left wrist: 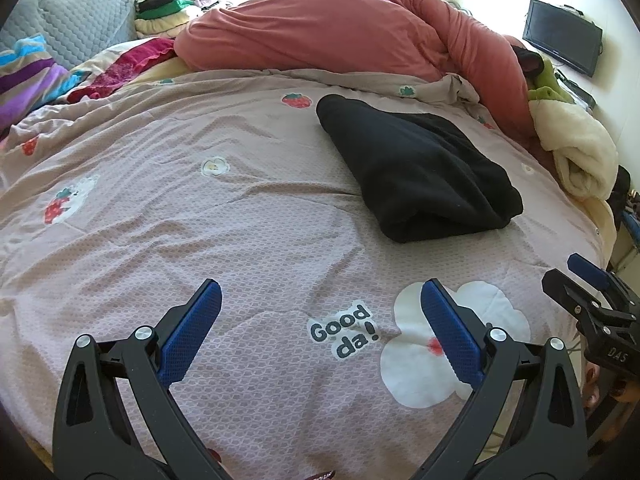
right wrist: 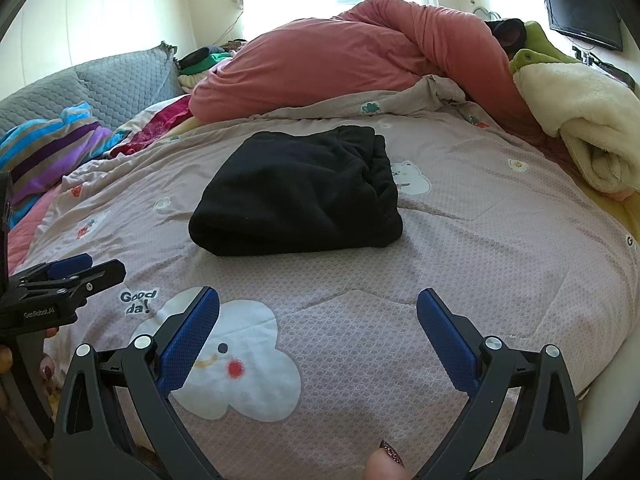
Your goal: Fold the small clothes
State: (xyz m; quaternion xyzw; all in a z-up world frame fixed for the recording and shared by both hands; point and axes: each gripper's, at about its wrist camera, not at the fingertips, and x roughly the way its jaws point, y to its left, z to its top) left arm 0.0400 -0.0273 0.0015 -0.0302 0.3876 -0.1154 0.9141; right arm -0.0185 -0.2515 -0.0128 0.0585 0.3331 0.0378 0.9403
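Black fleece garment (right wrist: 298, 190) already folded into a thick, compact bundle, lying on the bed's mauve patterned duvet (right wrist: 460, 280) at about 12 o'clock from the right gripper (right wrist: 318, 336) and about 1 o'clock from the left gripper (left wrist: 322, 332). Both grippers spread wide, pinching nothing, hovering low over the near edge of the bed, well apart from the bundle. Likely at the tail of the fold, or between garments: layers stacked, rolled edge facing the cameras, gathered band at the 3 o'clock side. Next move, by judgement, either a light press and squaring of that bulging right side, or lifting the bundle aside and fetching another piece; soft thick fleece apt to spring open unless gripped through all layers. No baskets, bins or other containers visible in either view. Elsewhere on the bed: a heaped salmon-pink quilt (right wrist: 360, 68) at 12 o'clock behind the bundle, a rolled cream blanket (right wrist: 592, 128) at 2 o'clock, striped bedding (right wrist: 52, 148) at 10 o'clock. Cloud print with "Good da!" lettering (left wrist: 346, 330) beneath the left gripper.
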